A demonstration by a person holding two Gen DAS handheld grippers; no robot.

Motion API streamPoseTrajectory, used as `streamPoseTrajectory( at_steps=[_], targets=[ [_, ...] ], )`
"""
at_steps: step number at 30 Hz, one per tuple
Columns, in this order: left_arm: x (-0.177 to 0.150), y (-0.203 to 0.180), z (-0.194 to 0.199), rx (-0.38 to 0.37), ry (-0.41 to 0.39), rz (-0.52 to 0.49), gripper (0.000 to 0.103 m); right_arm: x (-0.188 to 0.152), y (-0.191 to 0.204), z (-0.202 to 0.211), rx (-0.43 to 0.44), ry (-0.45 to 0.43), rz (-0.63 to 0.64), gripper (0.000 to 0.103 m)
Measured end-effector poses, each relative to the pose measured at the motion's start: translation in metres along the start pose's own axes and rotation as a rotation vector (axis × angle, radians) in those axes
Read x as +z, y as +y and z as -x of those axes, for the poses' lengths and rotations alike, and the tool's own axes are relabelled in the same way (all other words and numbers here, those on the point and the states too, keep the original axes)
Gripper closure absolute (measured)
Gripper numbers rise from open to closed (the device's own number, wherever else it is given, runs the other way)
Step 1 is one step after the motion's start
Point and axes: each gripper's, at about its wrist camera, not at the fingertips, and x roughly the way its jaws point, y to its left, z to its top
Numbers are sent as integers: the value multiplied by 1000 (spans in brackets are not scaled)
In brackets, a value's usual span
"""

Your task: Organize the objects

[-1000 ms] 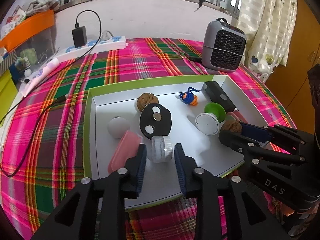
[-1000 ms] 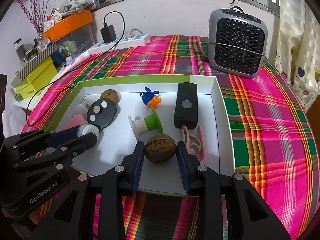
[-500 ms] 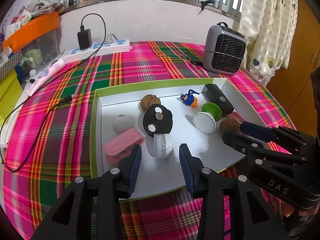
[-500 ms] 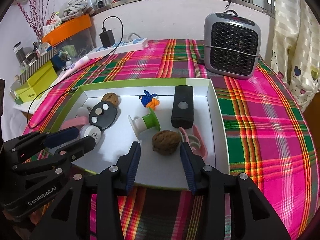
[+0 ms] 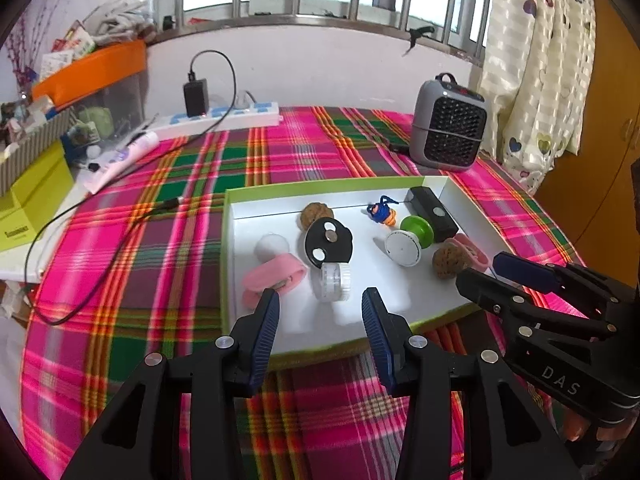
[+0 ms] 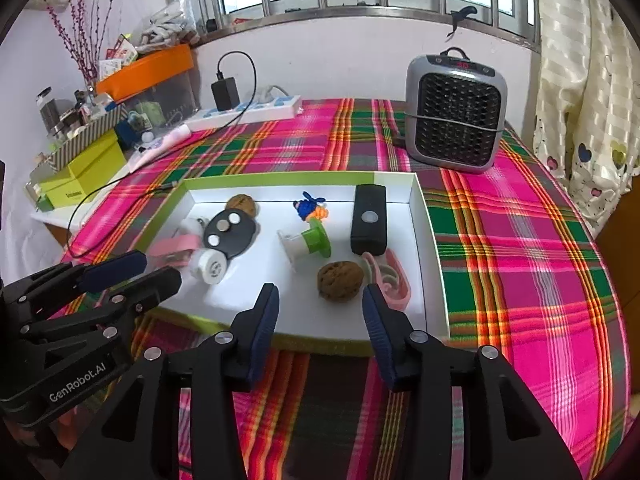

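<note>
We see the tray (image 5: 472, 200) farther ahead than before. Both jaws have just been opening: the left hand-held gripper (image 5: 320, 306) stands apart behind the white roll (image 5: 335, 281), the right hand-held gripper (image 6: 320, 300) apart behind the walnut (image 6: 340, 281), nothing held.

pink clip (image 6: 176, 249): half hidden | left claw (image 6: 132, 270): covers it
</note>
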Motion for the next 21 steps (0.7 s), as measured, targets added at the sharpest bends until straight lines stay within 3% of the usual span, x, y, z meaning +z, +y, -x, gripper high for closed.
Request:
streamPoseTrajectory(
  at_steps=[21],
  targets=[
    [-53,-3,28,43,26,22,61,-41,15,25,-48,16,22,52]
  ],
)
